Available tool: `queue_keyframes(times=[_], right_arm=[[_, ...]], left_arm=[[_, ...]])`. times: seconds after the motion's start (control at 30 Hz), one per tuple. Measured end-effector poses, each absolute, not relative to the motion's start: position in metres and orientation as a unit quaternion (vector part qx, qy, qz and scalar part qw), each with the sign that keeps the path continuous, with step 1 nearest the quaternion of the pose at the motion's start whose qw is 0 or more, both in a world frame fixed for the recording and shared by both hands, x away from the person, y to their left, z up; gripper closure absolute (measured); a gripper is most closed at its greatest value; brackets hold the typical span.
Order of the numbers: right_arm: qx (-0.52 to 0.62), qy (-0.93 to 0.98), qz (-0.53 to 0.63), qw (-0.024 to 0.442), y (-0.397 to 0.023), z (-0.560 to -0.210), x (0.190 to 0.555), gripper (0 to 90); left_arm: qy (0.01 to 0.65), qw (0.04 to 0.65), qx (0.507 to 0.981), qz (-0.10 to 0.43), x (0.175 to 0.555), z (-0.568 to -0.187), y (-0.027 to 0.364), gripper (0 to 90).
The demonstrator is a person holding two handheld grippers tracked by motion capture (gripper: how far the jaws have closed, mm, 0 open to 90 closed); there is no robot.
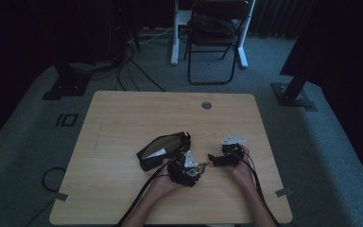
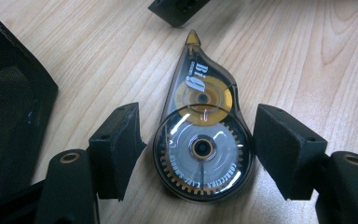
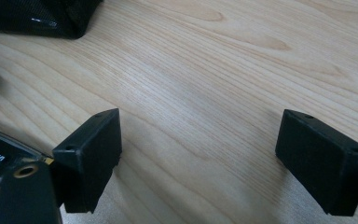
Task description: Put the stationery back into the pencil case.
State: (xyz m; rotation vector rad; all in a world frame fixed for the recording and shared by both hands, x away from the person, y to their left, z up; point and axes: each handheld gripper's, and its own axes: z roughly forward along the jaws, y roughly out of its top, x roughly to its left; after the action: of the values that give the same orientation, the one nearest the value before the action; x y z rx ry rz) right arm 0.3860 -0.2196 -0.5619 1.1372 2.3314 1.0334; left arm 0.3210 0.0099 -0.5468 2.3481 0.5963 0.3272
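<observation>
The correction tape dispenser (image 2: 200,135) lies flat on the wooden table (image 2: 307,56), between the jaws of the left gripper (image 2: 198,154), which stand released with gaps on both sides. A black mesh pouch (image 2: 9,107) lies just beside it. The right gripper (image 3: 200,158) hangs wide apart over bare wood, grasping nothing.

A teardrop-shaped correction tape dispenser (image 2: 201,135) of smoky translucent plastic, with a yellow reel, a grey toothed wheel and a yellow tip, is being seen lying flat on the light wooden table (image 2: 298,56), its tip pointing away, just beside a black mesh pouch (image 2: 9,107).
</observation>
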Motion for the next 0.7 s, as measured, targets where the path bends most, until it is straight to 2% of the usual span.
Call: queue_keyframes(times=[0.7], right_arm=[[0.402,0.822,0.366,0.171,-0.2202,-0.5619,0.3863,14.3]], left_arm=[[0.224,0.344,0.906,0.1,0.3239,-0.5503,0.0122,36.8]])
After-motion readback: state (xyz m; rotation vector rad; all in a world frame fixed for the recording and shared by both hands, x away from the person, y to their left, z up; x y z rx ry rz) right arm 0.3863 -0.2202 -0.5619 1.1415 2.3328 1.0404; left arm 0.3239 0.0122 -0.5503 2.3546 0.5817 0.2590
